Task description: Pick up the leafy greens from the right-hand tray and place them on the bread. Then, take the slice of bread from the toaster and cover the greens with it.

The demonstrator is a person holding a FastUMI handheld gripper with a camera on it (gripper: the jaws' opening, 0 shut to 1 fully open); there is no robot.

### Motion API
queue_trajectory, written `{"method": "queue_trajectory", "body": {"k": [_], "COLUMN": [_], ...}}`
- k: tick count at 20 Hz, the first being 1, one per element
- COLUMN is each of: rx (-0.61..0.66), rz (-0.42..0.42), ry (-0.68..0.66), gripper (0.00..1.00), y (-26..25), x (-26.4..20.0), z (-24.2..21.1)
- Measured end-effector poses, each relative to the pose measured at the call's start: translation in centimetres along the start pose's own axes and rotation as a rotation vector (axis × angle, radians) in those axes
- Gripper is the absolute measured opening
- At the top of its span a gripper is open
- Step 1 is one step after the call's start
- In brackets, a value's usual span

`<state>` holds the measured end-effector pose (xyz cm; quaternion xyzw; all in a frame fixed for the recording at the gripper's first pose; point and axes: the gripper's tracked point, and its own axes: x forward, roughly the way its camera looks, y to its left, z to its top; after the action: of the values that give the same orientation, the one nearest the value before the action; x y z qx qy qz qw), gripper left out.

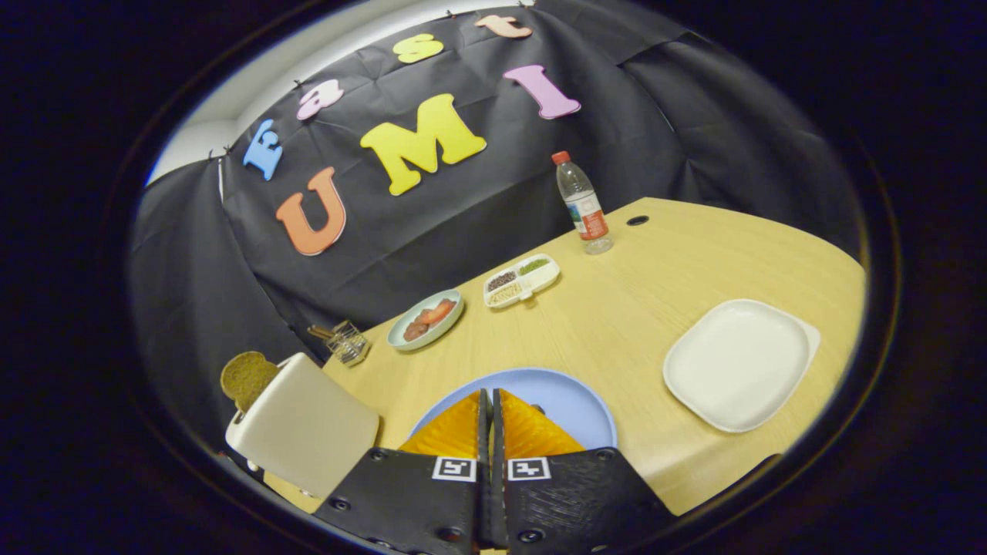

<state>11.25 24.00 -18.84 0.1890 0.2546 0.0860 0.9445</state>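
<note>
Two fingers of the claw are pressed together, tip to tip, nothing pinched between them, hanging above a blue plate on the desk. What lies on that plate under the fingers is hidden, so I cannot tell whether bread sits there. Just off to the left of the fingers stands the cream toaster, and there is the slice of bread, brown and rounded, poking up out of its top. Over on the right, a white square tray rests near the desk's edge, its surface showing bare and white; no leafy greens can be made out on it. Moving further out, beyond the blue plate, a small pale green dish holds reddish slices, and beside it a white divided tray carries dark, pale and green bits in separate compartments. Left of the dish sits a small clear glass holder. Farthest back, a water bottle with a red cap stands upright, a dark round hole in the desk just beside it.
</note>
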Motion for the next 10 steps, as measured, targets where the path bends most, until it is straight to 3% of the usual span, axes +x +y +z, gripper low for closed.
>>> {"method": "queue_trajectory", "body": {"k": [3,8,10], "rx": [-0.044,-0.131,-0.174], "rz": [-0.003,-0.044,-0.06], "ry": [0.006,-0.072,-0.129], "gripper": [0.18,0.74,0.84], "y": [-0.5,-0.9,-0.4], "x": [0.1,-1.2,-2.3], "z": [-0.1,2.1,3.6]}}
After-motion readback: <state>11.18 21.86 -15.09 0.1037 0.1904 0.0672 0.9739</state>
